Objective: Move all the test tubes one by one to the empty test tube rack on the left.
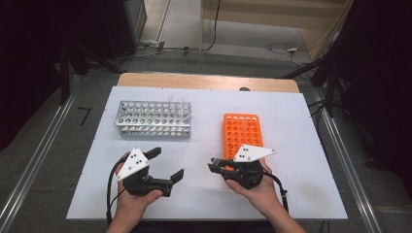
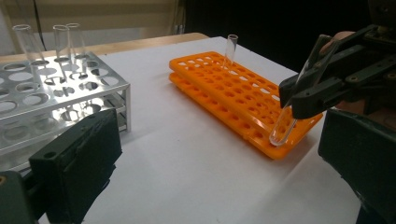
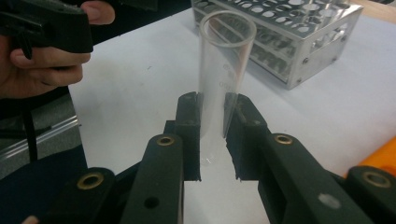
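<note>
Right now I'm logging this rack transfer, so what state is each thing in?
Right tongs: shut on a glass tube.
Held tube: tilted, bottom end at the orange rack's near edge.
Left tongs: open, nothing between them.
Orange rack: flat on the table, one tube standing at its far end.
Metal rack: upright, a few tubes at one end.

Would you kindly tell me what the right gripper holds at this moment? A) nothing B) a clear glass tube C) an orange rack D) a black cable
B: the right gripper is clamped on a clear glass tube, its lower end over the orange rack.
</note>
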`<state>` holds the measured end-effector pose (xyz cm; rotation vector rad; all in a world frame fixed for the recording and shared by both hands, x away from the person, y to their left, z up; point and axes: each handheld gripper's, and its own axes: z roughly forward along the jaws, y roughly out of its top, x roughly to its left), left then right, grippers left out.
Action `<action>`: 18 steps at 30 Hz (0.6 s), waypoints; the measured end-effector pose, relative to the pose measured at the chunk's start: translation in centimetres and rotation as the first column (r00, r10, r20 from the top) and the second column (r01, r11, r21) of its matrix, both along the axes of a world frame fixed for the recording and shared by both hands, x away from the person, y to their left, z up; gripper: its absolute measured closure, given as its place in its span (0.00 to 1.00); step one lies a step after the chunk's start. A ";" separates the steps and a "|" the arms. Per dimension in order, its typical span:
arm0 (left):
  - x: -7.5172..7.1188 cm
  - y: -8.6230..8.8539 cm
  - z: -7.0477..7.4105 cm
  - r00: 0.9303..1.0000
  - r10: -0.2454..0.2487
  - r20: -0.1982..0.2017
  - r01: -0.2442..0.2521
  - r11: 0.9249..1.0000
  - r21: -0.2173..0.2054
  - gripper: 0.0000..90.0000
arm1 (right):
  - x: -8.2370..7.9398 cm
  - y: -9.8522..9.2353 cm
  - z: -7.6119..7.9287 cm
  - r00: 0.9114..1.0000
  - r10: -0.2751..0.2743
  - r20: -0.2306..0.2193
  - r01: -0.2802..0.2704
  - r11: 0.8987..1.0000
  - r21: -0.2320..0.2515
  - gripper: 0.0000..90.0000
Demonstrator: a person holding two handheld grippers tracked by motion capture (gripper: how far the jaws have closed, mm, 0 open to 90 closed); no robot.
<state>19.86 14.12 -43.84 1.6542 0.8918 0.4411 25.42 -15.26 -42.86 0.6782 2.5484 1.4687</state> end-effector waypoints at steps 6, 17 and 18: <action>-0.1 -0.5 0.1 1.000 -0.018 -0.001 0.018 1.000 -0.009 0.00 | -0.6 0.9 -0.3 1.000 0.029 -0.007 -0.030 1.000 -0.007 0.82; -0.3 -1.6 0.4 0.998 -0.061 0.003 0.061 0.998 -0.007 0.00 | -1.3 2.3 -1.0 0.997 0.074 -0.013 -0.075 0.997 -0.030 0.82; -0.4 -1.7 0.4 0.998 -0.070 0.002 0.070 0.997 -0.012 0.01 | -1.3 2.4 -1.0 0.997 0.078 -0.013 -0.078 0.997 -0.030 0.82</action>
